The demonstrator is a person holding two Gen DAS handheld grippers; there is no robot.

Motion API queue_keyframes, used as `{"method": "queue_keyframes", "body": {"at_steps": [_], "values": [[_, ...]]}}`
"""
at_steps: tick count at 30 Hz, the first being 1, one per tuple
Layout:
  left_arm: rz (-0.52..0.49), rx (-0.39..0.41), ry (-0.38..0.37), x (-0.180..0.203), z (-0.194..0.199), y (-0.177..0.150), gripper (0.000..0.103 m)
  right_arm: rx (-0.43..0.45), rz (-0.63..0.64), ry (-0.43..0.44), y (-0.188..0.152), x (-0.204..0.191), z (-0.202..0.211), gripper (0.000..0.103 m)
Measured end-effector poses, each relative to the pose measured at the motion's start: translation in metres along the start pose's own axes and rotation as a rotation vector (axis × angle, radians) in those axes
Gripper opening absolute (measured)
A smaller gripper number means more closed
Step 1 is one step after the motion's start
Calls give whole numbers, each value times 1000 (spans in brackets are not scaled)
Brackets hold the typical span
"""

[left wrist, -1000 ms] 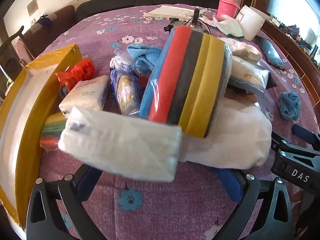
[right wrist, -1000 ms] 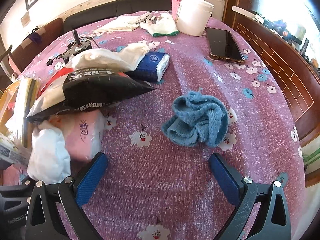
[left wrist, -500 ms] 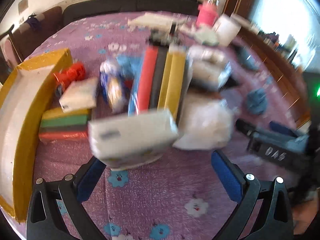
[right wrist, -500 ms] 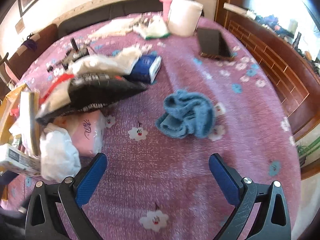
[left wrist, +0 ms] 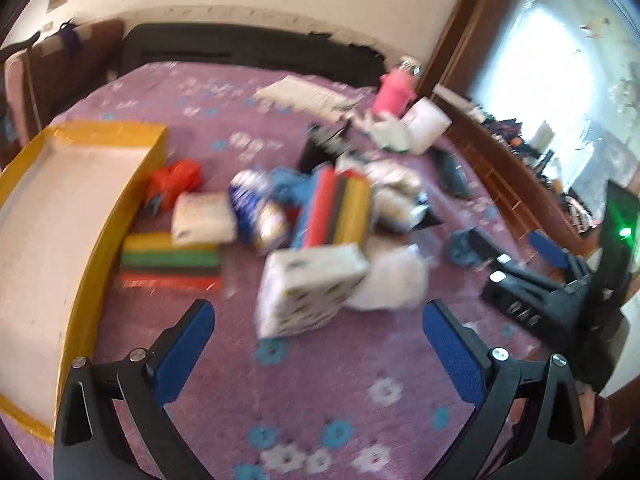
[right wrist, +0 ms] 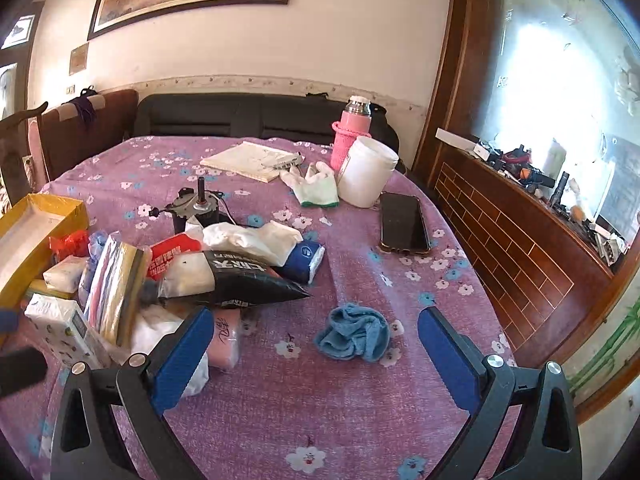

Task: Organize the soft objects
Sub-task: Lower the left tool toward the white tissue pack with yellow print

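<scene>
Retreat marks this moment: the left claw (left wrist: 318, 356), spread wide and empty, has pulled back from the white spotted tissue pack (left wrist: 310, 290) tilted against the pile, while the right claw (right wrist: 312, 354), equally wide, hovers near the crumpled blue cloth (right wrist: 354, 336) on the table (right wrist: 360, 420), nothing yet in the yellow-edged box (left wrist: 52, 220) at left.

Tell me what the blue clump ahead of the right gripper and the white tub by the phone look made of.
Blue clump: looks like terry or microfibre cloth, matte, with a fuzzy looped nap and soft crumpled folds. White tub: probably plastic, smooth and slightly glossy, rigid straight wall with a lid rim; opaque, so contents unknown.
</scene>
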State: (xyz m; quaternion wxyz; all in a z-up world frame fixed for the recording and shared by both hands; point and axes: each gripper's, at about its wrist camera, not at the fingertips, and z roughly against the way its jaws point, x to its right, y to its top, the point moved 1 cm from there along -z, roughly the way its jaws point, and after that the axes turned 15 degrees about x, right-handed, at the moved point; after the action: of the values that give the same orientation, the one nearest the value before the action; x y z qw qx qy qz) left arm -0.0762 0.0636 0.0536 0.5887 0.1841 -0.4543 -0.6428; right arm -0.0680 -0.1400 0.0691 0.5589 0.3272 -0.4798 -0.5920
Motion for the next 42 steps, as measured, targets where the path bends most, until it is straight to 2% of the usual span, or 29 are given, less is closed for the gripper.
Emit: {"method": "queue_keyframes", "body": {"at_steps": [2, 5, 10, 15, 25, 29, 32, 35, 38, 42], "values": [[30, -11, 19, -11, -1, 0, 103, 4, -4, 11, -1, -3, 7, 102], [66, 24, 35, -24, 8, 4, 103, 29, -11, 20, 3, -4, 12, 102], [45, 79, 55, -31, 20, 9, 103, 47, -42, 16, 4, -4, 11, 102], [21, 101, 87, -35, 21, 12, 103, 8, -56, 23, -4, -4, 2, 102], [103, 195, 206, -79, 47, 37, 103, -53, -210, 12, -30, 32, -14, 102], [68, 214, 213, -83, 54, 39, 103, -14, -264, 10, -31, 41, -9, 102], [45, 189, 159, -73, 48, 36, 103, -1, -262, 15, -29, 40, -7, 102], [-35, 168, 121, -49, 36, 31, 103, -7, -273, 28, -29, 41, -9, 102], [-164, 182, 117, -20, 24, 24, 103, -21, -302, 33, -31, 46, -12, 102], [-258, 168, 89, -1, 11, 15, 103, -26, -349, 33, -34, 54, -14, 102]]}}
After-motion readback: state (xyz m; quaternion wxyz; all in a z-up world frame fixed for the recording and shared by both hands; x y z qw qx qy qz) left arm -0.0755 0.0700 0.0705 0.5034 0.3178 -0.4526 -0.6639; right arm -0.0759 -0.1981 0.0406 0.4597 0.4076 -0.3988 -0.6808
